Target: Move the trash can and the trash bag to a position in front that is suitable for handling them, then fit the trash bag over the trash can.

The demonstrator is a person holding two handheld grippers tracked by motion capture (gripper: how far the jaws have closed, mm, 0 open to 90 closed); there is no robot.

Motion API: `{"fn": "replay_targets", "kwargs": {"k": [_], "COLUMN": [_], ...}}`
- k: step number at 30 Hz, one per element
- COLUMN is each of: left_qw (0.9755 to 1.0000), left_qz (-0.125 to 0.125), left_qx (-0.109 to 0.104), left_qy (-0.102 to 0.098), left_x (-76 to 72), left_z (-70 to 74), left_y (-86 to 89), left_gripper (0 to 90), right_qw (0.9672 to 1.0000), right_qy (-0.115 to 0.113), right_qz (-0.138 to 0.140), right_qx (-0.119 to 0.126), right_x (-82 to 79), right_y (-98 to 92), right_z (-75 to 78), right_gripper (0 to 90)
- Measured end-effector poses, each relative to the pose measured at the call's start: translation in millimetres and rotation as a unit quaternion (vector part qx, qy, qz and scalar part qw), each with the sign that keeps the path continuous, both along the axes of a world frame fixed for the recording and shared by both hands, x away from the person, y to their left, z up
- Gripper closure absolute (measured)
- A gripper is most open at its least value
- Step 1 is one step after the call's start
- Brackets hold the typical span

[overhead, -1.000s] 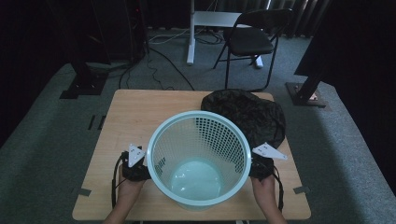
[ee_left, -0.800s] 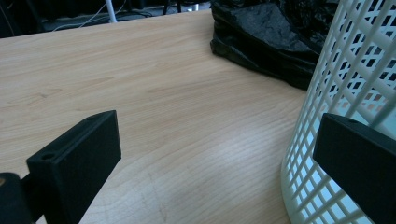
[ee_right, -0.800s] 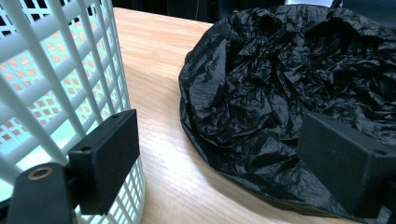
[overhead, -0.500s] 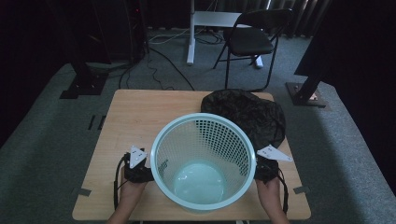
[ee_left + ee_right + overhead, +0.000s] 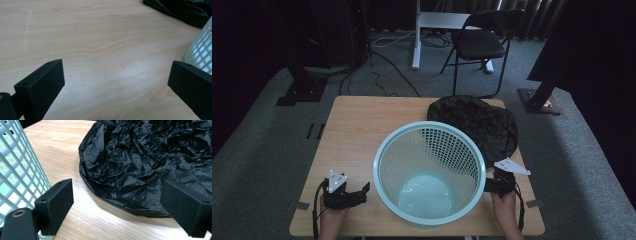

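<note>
A light teal mesh basket stands upright on the wooden table, near the front edge. Behind it to the right lies a crumpled black plastic bag. My left gripper rests left of the basket, a little apart from it. Its jaws are open over bare wood, with the basket's wall at the right edge. My right gripper sits close to the basket's right side. It is open and faces the black bag, with the basket's mesh on its left.
The table's far left half is bare wood. A folding chair and a white desk leg stand on the carpet beyond the table. Dark stand bases sit on the floor at both sides.
My left gripper has drawn back from the basket's side toward the near left corner. The basket and my right gripper have shifted slightly right and nearer.
</note>
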State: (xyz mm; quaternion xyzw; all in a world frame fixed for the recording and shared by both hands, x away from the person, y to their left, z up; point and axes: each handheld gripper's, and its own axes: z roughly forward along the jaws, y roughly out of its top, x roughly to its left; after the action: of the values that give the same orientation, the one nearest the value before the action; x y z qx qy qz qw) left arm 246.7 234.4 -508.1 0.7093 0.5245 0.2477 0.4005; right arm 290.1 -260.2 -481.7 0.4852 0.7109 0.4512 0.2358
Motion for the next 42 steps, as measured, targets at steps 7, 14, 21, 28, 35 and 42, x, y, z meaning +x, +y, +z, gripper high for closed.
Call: {"fn": "replay_targets", "kwargs": {"k": [7,14,21,28,35,42], "left_qw": [0.9999,0.9998,0.9997,0.9996,0.9996,0.9997], "left_qz": [-0.003,-0.018,-0.021,-0.019,-0.024,-0.016], "left_qx": [-0.012,0.001,-0.011,-0.019,-0.014,-0.018], "left_qy": [0.008,0.004,0.008,0.001,0.002,0.001], "left_x": [-14.4,-24.0,-23.3,-23.8,-24.4,-25.3], "left_z": [-10.1,-9.7,-13.6,-13.5,-14.7,-15.3], "left_y": [7.0,2.6,6.3,7.3,6.2,9.9], "left_gripper": [1.0,1.1,1.1,1.1,1.1,1.1], "right_qw": [0.9999,0.9996,0.997,0.9975,0.9971,0.9968], "right_qy": [0.007,0.017,0.037,0.008,-0.023,-0.04], "right_qz": [0.0,-0.008,-0.025,-0.018,-0.037,-0.043], "right_qx": [0.012,0.024,0.062,0.068,0.062,0.055], "right_x": [-2.6,-7.6,-9.4,-6.3,23.8,67.1], "right_y": [-1.8,-14.5,-37.8,-48.4,-53.7,-49.0], "right_z": [-5.4,-11.1,-13.8,6.2,33.6,50.7], "right_gripper": [10.9,10.9,10.9,10.9,10.9,10.9]}}
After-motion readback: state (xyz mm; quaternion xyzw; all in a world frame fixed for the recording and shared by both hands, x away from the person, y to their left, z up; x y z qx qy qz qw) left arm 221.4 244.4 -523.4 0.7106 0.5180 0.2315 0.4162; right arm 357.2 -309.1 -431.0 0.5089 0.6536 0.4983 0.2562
